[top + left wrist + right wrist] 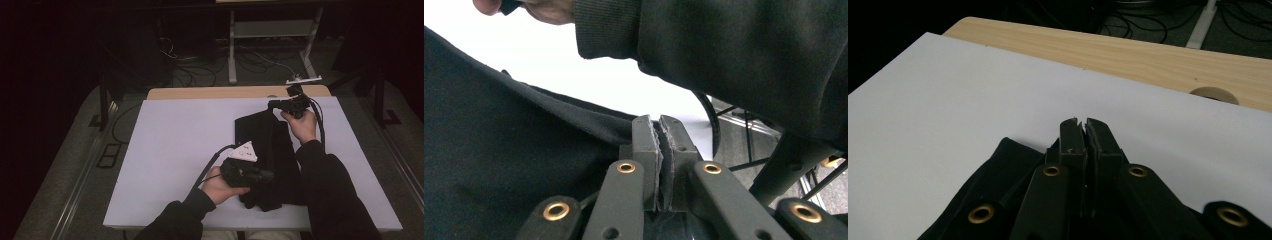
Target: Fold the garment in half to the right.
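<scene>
You have a black garment (270,160) lying on the right half of the white sheet (175,150) that covers the desk (210,93), partly folded lengthwise. Your left gripper (262,176) has its fingers pressed together on the cloth's near edge, and your right gripper (280,104) is pinched tight at the far corner. The fabric looks soft and limp, so it will likely sag and slide between your holds; corners and hems should give the surest grip. There is wide open sheet to the left for spreading, while the right edge sits close.
</scene>
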Available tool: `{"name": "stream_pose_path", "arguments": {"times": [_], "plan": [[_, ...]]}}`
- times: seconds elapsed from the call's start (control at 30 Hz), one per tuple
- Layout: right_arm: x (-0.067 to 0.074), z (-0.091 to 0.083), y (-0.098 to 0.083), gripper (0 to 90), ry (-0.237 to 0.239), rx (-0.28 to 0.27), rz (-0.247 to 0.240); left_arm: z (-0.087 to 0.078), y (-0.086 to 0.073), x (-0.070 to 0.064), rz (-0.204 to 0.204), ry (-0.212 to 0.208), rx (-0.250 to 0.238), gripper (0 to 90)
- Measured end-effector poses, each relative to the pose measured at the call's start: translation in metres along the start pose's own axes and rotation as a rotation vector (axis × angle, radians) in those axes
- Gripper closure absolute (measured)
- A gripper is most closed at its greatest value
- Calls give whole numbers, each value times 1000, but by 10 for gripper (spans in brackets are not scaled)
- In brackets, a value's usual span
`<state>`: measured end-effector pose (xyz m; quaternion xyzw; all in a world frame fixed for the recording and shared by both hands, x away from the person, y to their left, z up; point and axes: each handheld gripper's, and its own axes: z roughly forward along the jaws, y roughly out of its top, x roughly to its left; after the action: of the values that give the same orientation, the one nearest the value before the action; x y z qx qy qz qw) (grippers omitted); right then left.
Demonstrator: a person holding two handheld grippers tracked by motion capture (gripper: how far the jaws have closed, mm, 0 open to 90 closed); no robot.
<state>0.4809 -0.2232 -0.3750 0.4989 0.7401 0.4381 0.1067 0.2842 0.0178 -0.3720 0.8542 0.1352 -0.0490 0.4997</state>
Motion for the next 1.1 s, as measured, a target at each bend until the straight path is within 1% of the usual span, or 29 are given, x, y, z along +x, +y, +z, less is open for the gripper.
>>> {"name": "stream_pose_path", "arguments": {"times": [0.17,0.3,0.4,0.5,0.57,0.63,0.93,0.97,1.1], "plan": [[-6,-2,-4,853,-10,4,11,7,2,0,0,-8,-2,849],[-9,-3,-6,853,-15,5,17,12,3,0,-6,-13,-1,849],[-14,-4,-9,853,-21,4,29,19,3,0,-15,-21,-3,849],[-18,-5,-12,853,-27,4,33,23,4,1,-6,-28,9,849],[-20,-6,-14,853,-30,5,41,26,3,1,-11,-34,11,849],[-23,-6,-15,854,-35,10,46,30,3,1,-7,-35,18,849],[-31,-6,-23,853,-47,25,56,45,-2,2,-28,-49,24,849],[-32,-6,-24,853,-49,27,65,47,-3,2,-32,-49,26,848],[-36,-6,-29,853,-57,32,71,53,-6,3,-45,-55,31,849]]}}
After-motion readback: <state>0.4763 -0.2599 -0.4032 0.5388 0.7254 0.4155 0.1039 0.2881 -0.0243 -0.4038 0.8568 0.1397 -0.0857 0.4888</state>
